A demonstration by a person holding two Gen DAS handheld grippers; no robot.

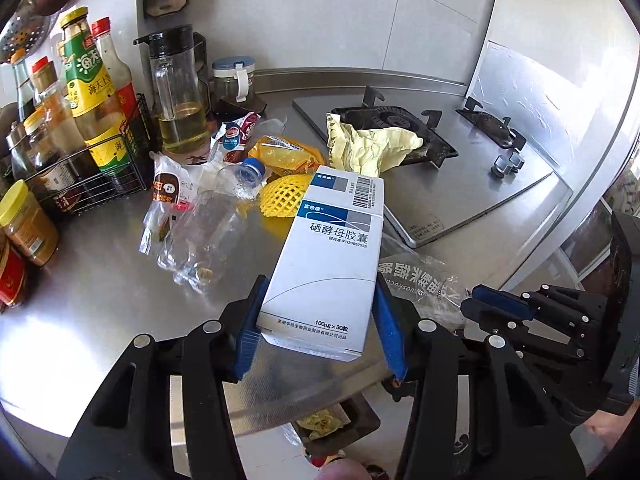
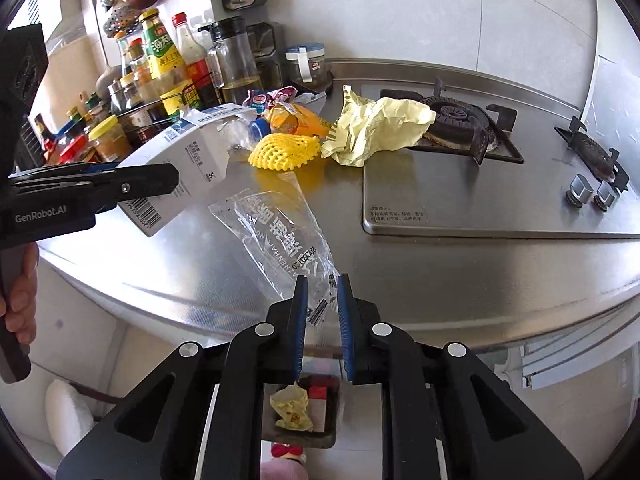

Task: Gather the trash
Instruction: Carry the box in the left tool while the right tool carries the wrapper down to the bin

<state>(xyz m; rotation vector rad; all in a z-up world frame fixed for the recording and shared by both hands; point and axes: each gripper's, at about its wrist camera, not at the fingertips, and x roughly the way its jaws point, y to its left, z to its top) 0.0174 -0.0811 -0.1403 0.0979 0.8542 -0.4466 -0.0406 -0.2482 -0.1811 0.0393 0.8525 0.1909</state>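
- Two grippers at work over a steel counter (image 2: 400, 280), one piece of trash each.
- Left gripper (image 1: 320, 320): pads pinch the near end of a white box (image 1: 332, 256), lifted clear of the counter and jutting forward from the jaws.
- Right gripper (image 2: 322, 320): jaws narrowly apart around the near end of a clear bag (image 2: 280, 232) lying ahead at the counter edge; contact cannot be told.
- Bin (image 2: 304, 412): below both tools, under the counter edge, already holding scraps.
- Step in hand, by judgement: box collected, bag being taken.
- Next move likely calls for carrying the box back over the bin and releasing, and closing fully on the bag.
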